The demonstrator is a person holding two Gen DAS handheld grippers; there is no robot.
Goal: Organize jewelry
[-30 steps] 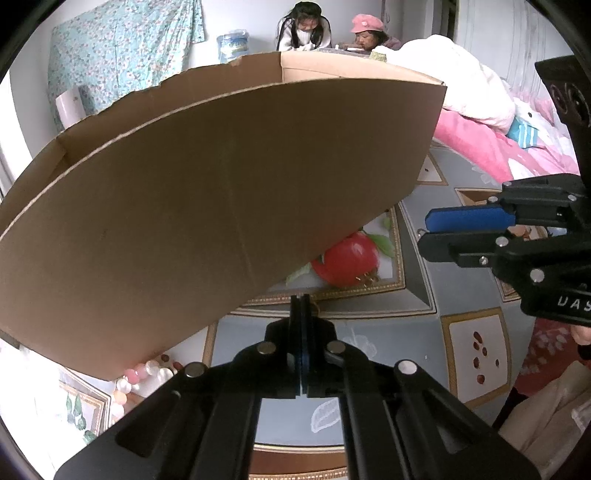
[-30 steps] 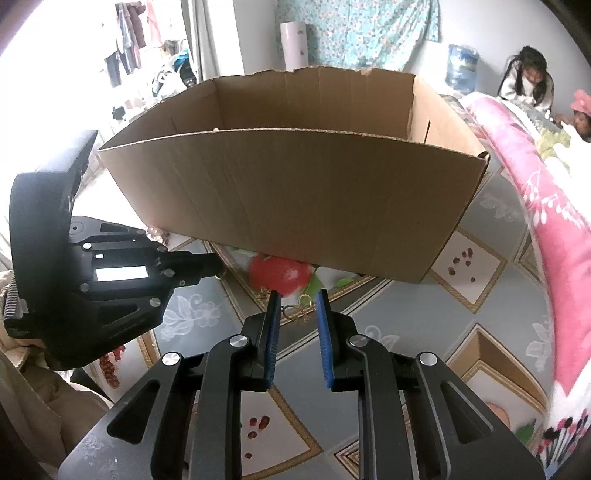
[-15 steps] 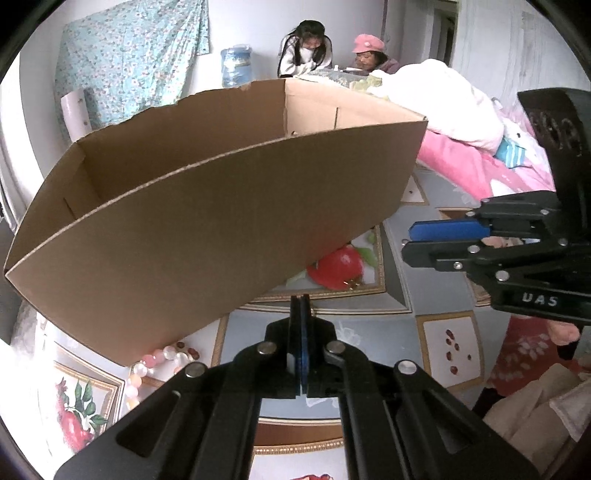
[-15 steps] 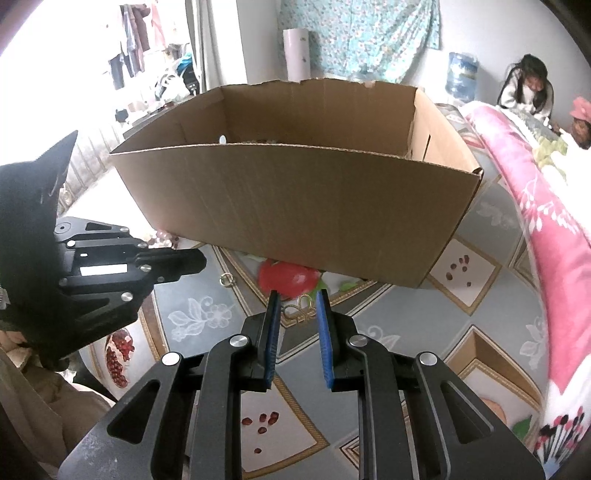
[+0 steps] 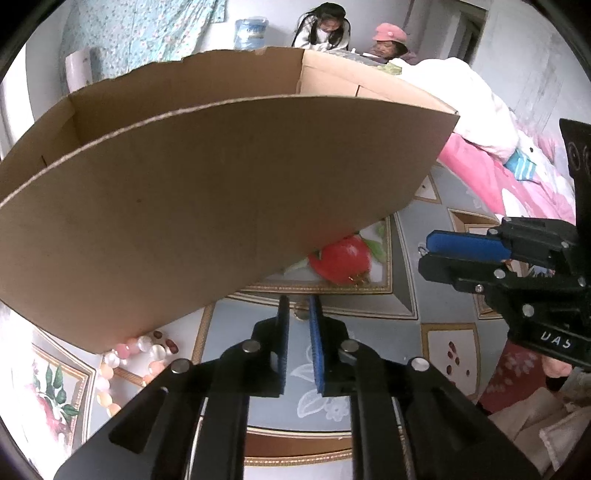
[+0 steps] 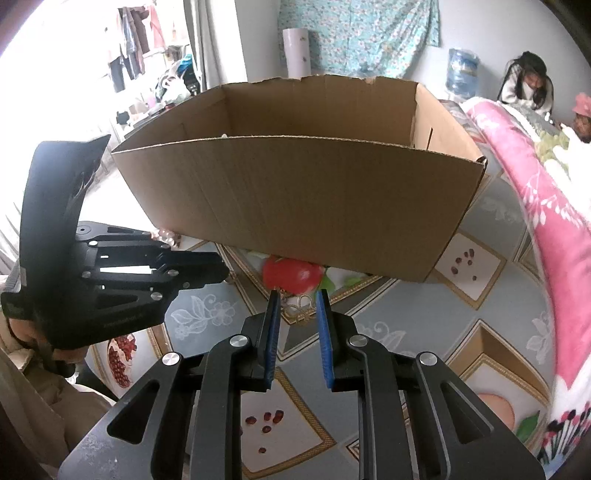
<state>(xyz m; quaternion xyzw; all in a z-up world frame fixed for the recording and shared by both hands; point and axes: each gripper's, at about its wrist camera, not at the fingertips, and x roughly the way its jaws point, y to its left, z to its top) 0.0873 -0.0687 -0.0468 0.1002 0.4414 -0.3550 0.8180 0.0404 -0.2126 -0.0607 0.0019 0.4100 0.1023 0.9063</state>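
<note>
An open-topped cardboard box [image 5: 192, 206] [image 6: 295, 199] stands on a patterned cloth. My left gripper [image 5: 299, 308] hovers before its near wall, jaws opening to a narrow gap. A small ring [image 5: 302, 314] lies on the cloth just past the tips; nothing is pressed between the pads. A bracelet of pink and white beads [image 5: 122, 363] curls at the box's left corner. My right gripper [image 6: 297, 301] stands slightly open above a small gold piece [image 6: 295, 306] on the cloth. Each gripper shows in the other's view, the right gripper [image 5: 439, 254] and the left gripper [image 6: 218, 271].
The cloth [image 6: 476, 291] shows pomegranate prints, one big red fruit [image 5: 341, 260] at the box's foot. A pink and white quilt [image 6: 554, 221] lies to the right. Two people [image 5: 325, 27] sit far behind. A sleeve [image 6: 40, 398] is at lower left.
The left jaws, shut before, now stand a little apart. The left gripper has rolled and shifted slightly, and more of the bead bracelet shows. The right gripper has not moved.
</note>
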